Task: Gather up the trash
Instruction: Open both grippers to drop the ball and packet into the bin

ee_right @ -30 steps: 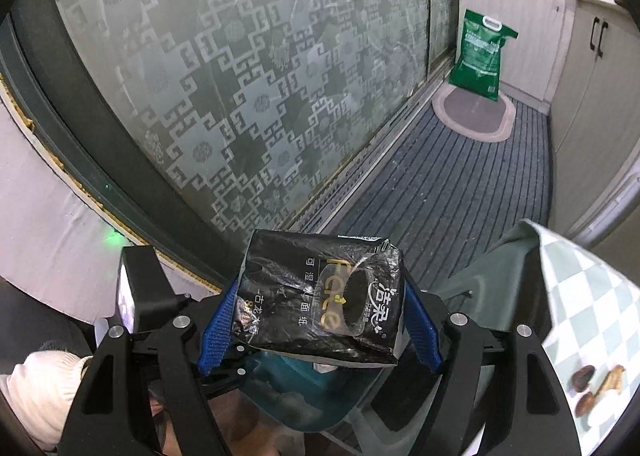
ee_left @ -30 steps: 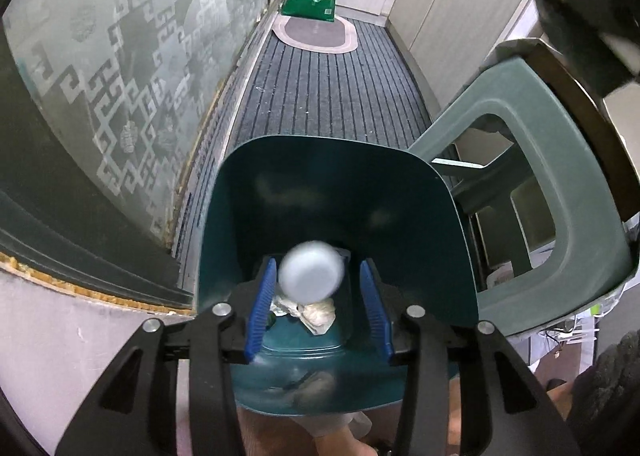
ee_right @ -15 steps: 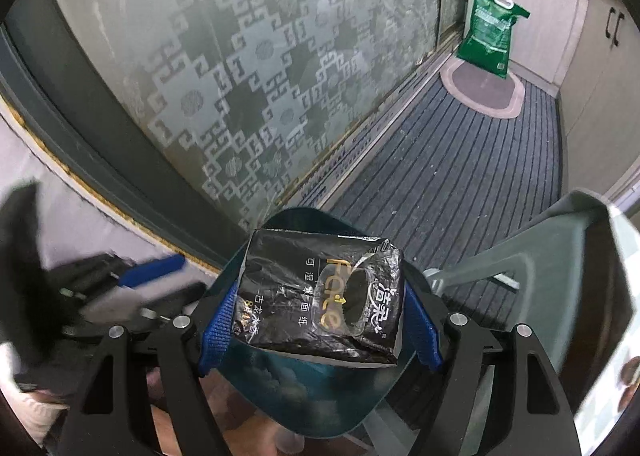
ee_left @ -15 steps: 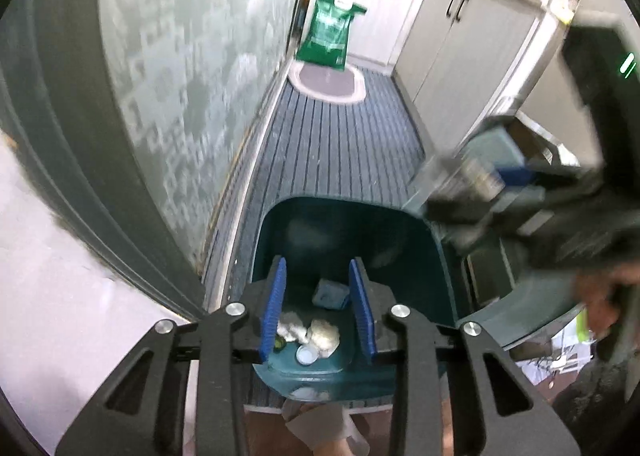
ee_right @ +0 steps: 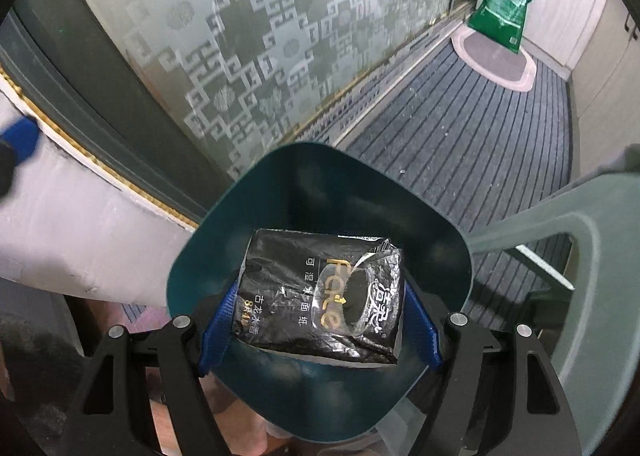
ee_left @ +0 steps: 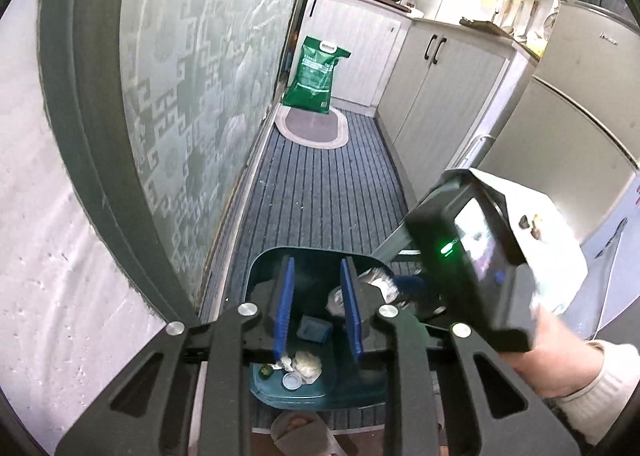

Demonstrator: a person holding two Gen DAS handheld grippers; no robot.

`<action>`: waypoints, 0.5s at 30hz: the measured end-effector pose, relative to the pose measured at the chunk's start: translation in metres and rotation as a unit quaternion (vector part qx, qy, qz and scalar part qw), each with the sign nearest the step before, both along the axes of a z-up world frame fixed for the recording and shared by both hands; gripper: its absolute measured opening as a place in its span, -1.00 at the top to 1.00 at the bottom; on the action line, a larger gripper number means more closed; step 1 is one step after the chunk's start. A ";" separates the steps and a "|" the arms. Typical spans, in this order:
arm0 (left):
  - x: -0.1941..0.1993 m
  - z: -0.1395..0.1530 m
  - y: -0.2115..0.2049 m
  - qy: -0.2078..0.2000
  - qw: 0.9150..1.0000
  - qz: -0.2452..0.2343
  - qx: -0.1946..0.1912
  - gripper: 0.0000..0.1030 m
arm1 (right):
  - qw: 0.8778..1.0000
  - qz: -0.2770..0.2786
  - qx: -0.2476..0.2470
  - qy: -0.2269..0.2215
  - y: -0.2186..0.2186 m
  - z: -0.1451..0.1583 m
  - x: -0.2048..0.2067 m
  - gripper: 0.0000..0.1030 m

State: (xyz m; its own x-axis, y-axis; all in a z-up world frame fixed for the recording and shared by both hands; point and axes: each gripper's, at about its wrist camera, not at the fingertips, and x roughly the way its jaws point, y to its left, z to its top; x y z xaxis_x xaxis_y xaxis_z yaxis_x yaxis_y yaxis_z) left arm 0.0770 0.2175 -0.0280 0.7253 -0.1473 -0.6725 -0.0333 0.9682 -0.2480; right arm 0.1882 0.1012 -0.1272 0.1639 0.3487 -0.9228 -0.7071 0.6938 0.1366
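A dark teal trash bin (ee_right: 440, 240) stands on the floor beside the glass door; it also shows in the left wrist view (ee_left: 264, 264). My right gripper (ee_right: 320, 320) is shut on a black tissue pack (ee_right: 320, 296) and holds it over the bin's mouth. My left gripper (ee_left: 316, 308) is open and empty, high above the bin. Inside the bin lie a white cap (ee_left: 291, 380), crumpled paper (ee_left: 307, 362) and a dark square piece (ee_left: 314, 328). The right gripper's body (ee_left: 472, 268) is at the right of the left wrist view.
A frosted patterned glass door (ee_right: 248, 36) runs along the left. A green plastic stool (ee_right: 600, 256) stands right of the bin. A green sack (ee_left: 318, 74) and oval mat (ee_left: 312, 130) lie at the far end of the striped floor. Cabinets (ee_left: 440, 88) and a fridge (ee_left: 580, 116) line the right.
My left gripper let a white cap fall into the bin, then rose well above it. My right gripper carried the tissue pack over the bin's mouth and lower.
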 end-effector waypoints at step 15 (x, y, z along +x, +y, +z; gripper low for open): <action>-0.015 0.042 -0.017 -0.055 0.998 -0.012 -0.003 0.55 | 0.998 0.016 -0.064 0.011 -0.003 -0.051 -0.009 -0.66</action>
